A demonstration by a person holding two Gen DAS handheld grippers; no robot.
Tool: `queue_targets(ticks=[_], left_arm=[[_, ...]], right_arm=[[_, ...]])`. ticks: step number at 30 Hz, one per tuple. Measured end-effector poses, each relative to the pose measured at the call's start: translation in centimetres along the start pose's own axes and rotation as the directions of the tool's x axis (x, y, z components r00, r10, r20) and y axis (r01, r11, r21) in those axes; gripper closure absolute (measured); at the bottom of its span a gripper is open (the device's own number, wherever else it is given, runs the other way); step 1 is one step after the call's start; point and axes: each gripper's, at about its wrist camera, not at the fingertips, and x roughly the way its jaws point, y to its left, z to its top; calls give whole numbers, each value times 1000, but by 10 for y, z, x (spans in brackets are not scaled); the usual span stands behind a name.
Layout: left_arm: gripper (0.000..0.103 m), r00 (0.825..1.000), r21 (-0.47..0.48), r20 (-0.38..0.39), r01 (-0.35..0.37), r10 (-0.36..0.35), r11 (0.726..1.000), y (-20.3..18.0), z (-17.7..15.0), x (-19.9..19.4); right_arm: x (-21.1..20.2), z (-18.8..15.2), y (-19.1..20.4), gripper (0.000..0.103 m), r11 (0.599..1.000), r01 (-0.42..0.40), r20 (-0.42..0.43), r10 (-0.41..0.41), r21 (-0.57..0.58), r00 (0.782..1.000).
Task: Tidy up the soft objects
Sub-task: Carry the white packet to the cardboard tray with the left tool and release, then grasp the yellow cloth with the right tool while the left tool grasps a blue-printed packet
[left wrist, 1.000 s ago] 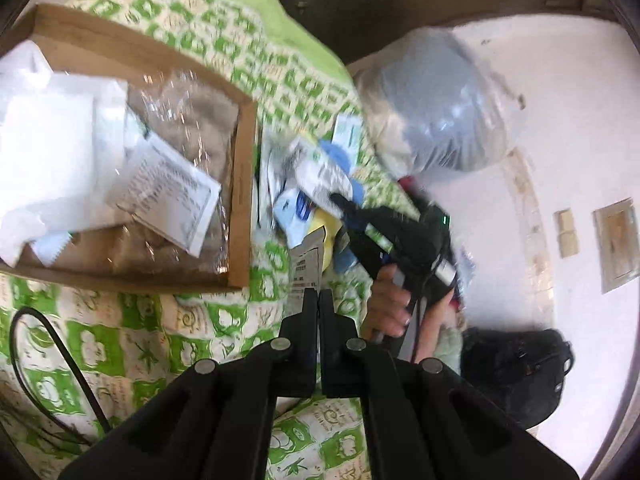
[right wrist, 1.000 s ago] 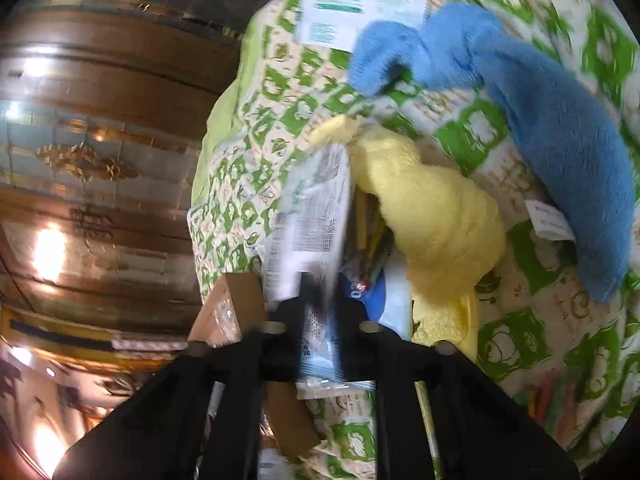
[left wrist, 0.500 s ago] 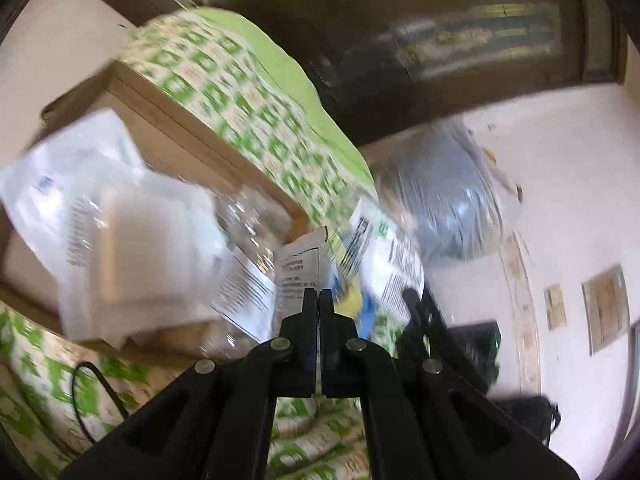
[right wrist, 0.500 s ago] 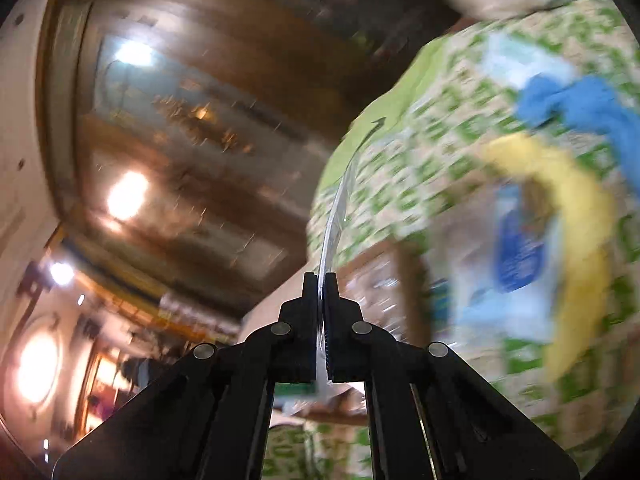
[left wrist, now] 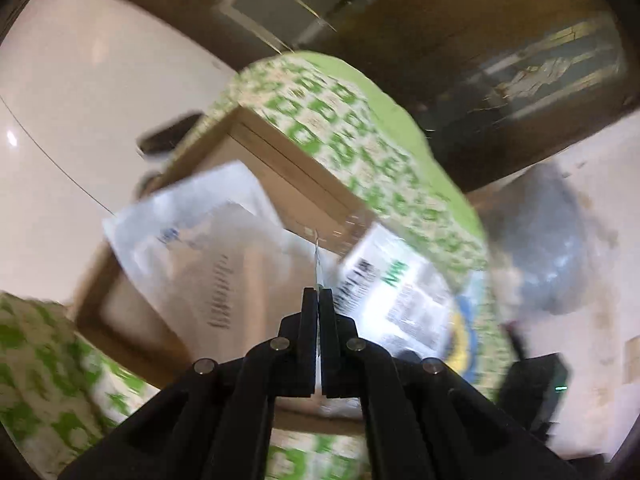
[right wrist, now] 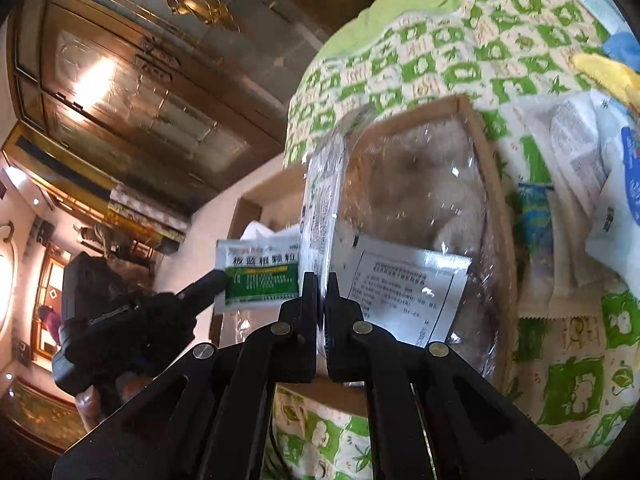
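Observation:
My left gripper (left wrist: 319,300) is shut on a thin sachet, seen edge-on (left wrist: 318,264) in the left wrist view. In the right wrist view it shows as a green and white sachet (right wrist: 260,276) held by the left gripper (right wrist: 218,280) over the cardboard box (right wrist: 468,112). My right gripper (right wrist: 322,284) is shut on a clear white-printed plastic packet (right wrist: 324,208), also held above the box. The box (left wrist: 280,168) holds white packets (left wrist: 208,240) and a clear-wrapped beige soft item (right wrist: 416,184). In the left wrist view the right-hand packet (left wrist: 396,288) is blurred.
The box lies on a bed with a green and white patterned cover (right wrist: 440,60). More packets (right wrist: 580,160), a yellow cloth (right wrist: 604,72) and a blue cloth (right wrist: 624,44) lie beside the box. A wooden wardrobe (right wrist: 140,60) stands behind; a grey bag (left wrist: 552,248) is on the floor.
Both grippers lifted their packets from the pile beside the box and swung them over the box. The views have tilted up and are motion-blurred.

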Motion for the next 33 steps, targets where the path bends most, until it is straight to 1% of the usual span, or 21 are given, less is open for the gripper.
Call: queue_targets(ticks=[2, 4, 5, 6, 7, 8, 10, 11, 12, 13, 15, 16, 18, 20, 21, 23, 26, 28, 30, 31, 33], left_arm=[[103, 999, 11, 17, -48, 48, 999, 1, -1, 2], [101, 996, 18, 36, -87, 87, 996, 1, 0, 2], [99, 995, 20, 45, -94, 93, 995, 0, 0, 1], [97, 994, 22, 55, -92, 91, 995, -1, 0, -1], [92, 994, 23, 66, -87, 85, 996, -1, 1, -4], [87, 994, 22, 86, -76, 74, 997, -2, 0, -8], [55, 991, 25, 120, -66, 63, 997, -4, -3, -17], [48, 987, 31, 147, -72, 67, 997, -6, -4, -21], [43, 982, 36, 172, -82, 75, 996, -8, -5, -24], [43, 978, 44, 191, -90, 80, 995, -11, -7, -27], [43, 977, 76, 202, -81, 64, 994, -19, -8, -30], [43, 976, 92, 209, -72, 51, 993, -22, -9, -33], [43, 968, 126, 246, -69, 36, 990, -29, -12, -41], [43, 948, 171, 316, -91, 33, 981, -39, -17, -53], [43, 937, 201, 349, -103, 27, 974, -45, -20, -58], [43, 934, 244, 358, -96, 2, 965, -52, -25, -60], [43, 951, 306, 306, -53, -45, 950, -65, -35, -52], [43, 965, 352, 255, -39, -56, 935, -77, -45, -44], [43, 973, 380, 224, -40, -50, 924, -90, -58, -35], [43, 979, 391, 192, -16, -64, 920, -97, -65, -31], [42, 989, 405, 110, 48, -100, 913, -111, -77, -21]], right_arm=[[2, -2, 1, 99, 1000, 27, -14, -27, -6, 1000], [1, -4, 8, 91, 996, 76, -4, -76, -43, 997], [-1, -6, 12, 79, 993, 101, 5, -101, -61, 995], [-1, -6, 15, 64, 989, 128, 17, -127, -79, 992], [-6, -6, 19, 59, 983, 159, 41, -156, -95, 987], [-9, -5, 21, 58, 979, 174, 56, -168, -105, 984], [-18, -5, 25, 58, 971, 200, 79, -191, -130, 978], [-22, -5, 27, 58, 966, 216, 80, -207, -141, 975], [-23, -6, 28, 58, 953, 256, 71, -247, -162, 966], [-27, -8, 30, 58, 942, 287, 68, -279, -174, 958], [-28, -10, 27, 58, 910, 367, 45, -365, -195, 930], [-32, -11, 21, 58, 905, 380, 28, -381, -190, 924], [-45, -11, 11, 58, 918, 367, 23, -368, -151, 930], [-67, -9, -2, 58, 932, 351, 51, -347, -95, 936], [-77, -7, -8, 58, 936, 344, 79, -338, -74, 938], [-107, -2, -20, 58, 944, 328, 174, -318, -28, 932], [-151, 7, -44, 58, 951, 307, 291, -306, 43, 906], [-168, 13, -65, 58, 948, 301, 324, -318, 105, 891], [-186, 13, -93, 58, 937, 278, 352, -339, 213, 873], [-197, 10, -115, 58, 925, 216, 374, -329, 313, 867], [-204, 5, -137, 58, 906, 131, 383, -296, 403, 875]])
